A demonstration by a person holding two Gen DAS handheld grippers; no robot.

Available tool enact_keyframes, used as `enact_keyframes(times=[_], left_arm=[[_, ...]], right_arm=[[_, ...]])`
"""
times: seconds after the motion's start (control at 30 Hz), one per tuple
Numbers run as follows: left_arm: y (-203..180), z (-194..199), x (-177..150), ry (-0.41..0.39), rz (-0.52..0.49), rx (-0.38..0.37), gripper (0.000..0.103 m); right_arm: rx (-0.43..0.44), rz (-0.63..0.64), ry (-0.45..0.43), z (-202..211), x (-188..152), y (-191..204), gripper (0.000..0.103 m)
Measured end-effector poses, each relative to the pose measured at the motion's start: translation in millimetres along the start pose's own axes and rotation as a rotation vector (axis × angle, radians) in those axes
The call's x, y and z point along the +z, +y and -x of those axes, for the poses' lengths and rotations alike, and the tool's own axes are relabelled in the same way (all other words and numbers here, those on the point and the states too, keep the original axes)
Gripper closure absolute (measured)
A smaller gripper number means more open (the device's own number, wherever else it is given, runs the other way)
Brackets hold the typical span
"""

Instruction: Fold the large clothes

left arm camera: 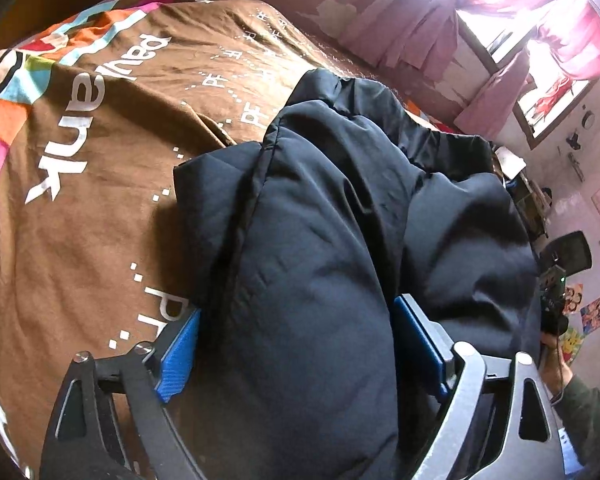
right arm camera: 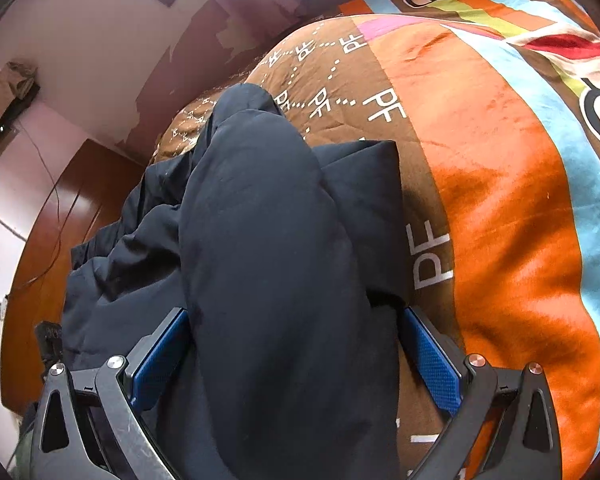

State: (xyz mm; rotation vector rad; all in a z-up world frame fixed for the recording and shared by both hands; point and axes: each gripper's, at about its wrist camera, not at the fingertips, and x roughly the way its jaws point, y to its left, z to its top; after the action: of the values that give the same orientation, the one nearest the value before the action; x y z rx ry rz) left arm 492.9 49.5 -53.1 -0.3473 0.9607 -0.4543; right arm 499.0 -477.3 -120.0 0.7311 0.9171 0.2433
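A large dark navy padded jacket (left arm camera: 320,240) lies bunched on a bed with a brown printed blanket (left arm camera: 100,208). My left gripper (left arm camera: 296,344) has its blue pads on either side of a thick fold of the jacket and is shut on it. In the right wrist view the same jacket (right arm camera: 268,220) runs forward from my right gripper (right arm camera: 296,352), whose blue pads clamp another thick fold. The jacket's far end drapes toward the bed's edge. The other gripper (left arm camera: 556,280) shows at the right edge of the left wrist view.
The blanket has orange, blue and pink stripes and a cartoon monkey (right arm camera: 500,160). A wall with peeling paint (right arm camera: 172,64) and pink curtains at a bright window (left arm camera: 500,20) lie beyond the bed. A wooden bed frame (right arm camera: 60,216) runs along the left.
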Motion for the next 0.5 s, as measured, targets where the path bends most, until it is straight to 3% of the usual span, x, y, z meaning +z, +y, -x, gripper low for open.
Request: enact_keyframes(times=[0.07,0.13,0.2,0.3,0.43,0.5], left_arm=[[-1.3,1.8,-0.6,-0.007,0.002,-0.001,0.025],[-3.2,4.4,-1.6,-0.014,0.004,0.0,0.03],[-4.3,6.3,-2.3,-0.021,0.011,0.001,0.036],[-8.2,9.3,-3.4,-0.028,0.004,0.002,0.041],[-14.5,11.4,-5.0,-0.037,-0.012,0.016,0.046],[-18.0,13.9,-6.3,-0.049,-0.012,0.023,0.054]], right_arm=[[-0.014,0.012,0.002,-1.0,-0.6,3.0,0.002],[-0.015,0.023,0.004,-0.8,-2.1,6.0,0.01],[-0.003,0.031,0.002,0.1,-5.1,9.6,0.026],[0.005,0.025,-0.004,3.5,-8.8,12.3,0.04],[-0.023,0.024,-0.017,5.4,-15.8,21.1,0.047],[-0.039,0.035,-0.022,6.4,-17.6,25.6,0.05]])
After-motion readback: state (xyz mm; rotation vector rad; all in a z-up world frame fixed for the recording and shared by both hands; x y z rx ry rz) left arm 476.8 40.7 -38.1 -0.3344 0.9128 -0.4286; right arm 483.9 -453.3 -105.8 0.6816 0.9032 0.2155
